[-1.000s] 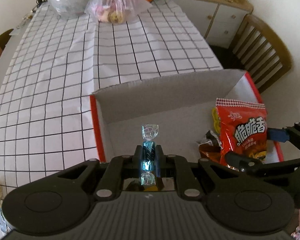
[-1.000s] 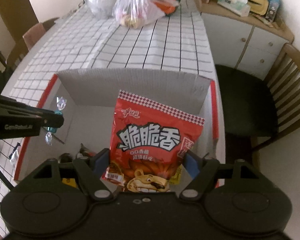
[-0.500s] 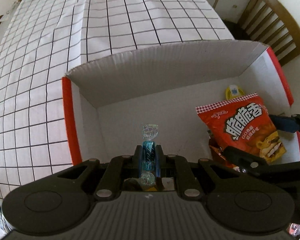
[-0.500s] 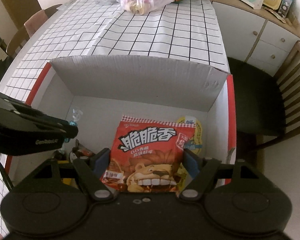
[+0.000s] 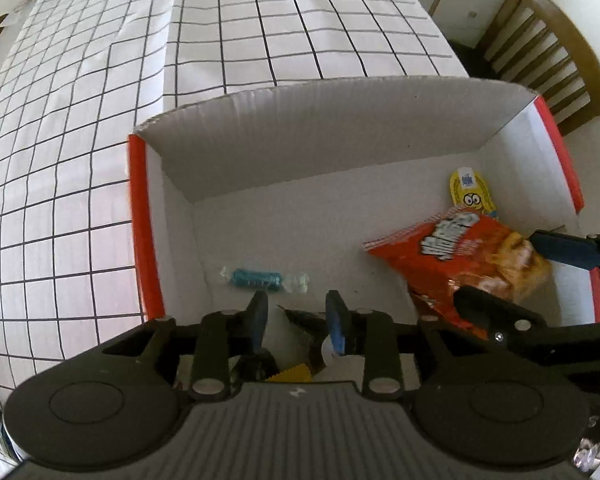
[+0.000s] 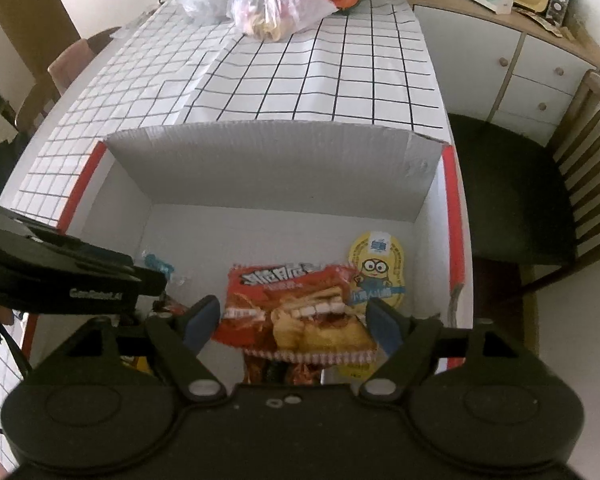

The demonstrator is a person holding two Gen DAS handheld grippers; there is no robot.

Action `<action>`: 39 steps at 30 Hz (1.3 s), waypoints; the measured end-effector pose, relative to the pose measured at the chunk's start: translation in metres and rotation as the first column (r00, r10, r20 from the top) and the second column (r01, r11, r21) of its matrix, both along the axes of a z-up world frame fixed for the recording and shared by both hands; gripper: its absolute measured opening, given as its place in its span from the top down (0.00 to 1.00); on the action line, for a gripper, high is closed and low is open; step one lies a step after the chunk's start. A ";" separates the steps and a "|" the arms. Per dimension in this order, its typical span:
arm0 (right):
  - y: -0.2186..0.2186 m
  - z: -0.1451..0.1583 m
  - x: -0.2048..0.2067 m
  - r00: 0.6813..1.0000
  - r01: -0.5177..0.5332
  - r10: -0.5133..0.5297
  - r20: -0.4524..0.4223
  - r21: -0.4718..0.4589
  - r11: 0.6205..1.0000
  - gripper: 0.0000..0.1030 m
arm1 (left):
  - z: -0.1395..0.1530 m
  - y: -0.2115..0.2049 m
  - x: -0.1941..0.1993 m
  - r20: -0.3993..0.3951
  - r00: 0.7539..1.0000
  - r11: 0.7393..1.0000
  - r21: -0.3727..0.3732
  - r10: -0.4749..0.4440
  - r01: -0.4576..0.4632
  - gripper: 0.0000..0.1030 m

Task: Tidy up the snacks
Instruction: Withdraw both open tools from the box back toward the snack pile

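Corrugated white cardboard box with red edges (image 5: 140,216) sits under both grippers, which point steeply down into it so that snacks land on its floor rather than on the black-gridded white tablecloth (image 5: 80,100) beyond the far wall; the left gripper (image 5: 296,312) has its jaws opening with nothing between them, and the small blue-foil candy with clear twisted ends (image 5: 260,278) lies flat on the box floor just ahead of its fingertips, apart from them, which I judge a finished drop; the right gripper (image 6: 292,318) is also opening, its blue pads standing at either side of the red crinkly snack bag with white lettering (image 6: 296,308), which looks slumped on the floor, partly over the yellow round-topped cartoon packet (image 6: 376,268) beyond the right finger; whether the pads touch the bag I cannot tell; dark wrappers lie beneath the left fingers, crowding that near corner.
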State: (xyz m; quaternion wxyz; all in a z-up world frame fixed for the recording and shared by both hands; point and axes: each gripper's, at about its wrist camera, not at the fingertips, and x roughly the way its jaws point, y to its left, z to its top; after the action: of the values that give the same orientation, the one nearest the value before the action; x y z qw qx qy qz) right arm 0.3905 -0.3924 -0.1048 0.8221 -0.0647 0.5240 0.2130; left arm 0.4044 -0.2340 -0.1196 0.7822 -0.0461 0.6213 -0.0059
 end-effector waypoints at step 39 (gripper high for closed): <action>-0.006 0.079 -0.121 0.971 -0.049 0.002 0.240 0.190 0.981 0.01 | 0.101 0.033 -0.151 0.391 0.920 0.999 -0.052 0.014 0.007 0.21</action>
State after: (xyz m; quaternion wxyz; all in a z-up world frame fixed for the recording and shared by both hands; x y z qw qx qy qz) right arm 0.2691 -0.3982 -0.0262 0.8786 -0.0158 0.3973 0.2645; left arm 0.2538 -0.2014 -0.0182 0.8890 -0.0655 0.4523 -0.0298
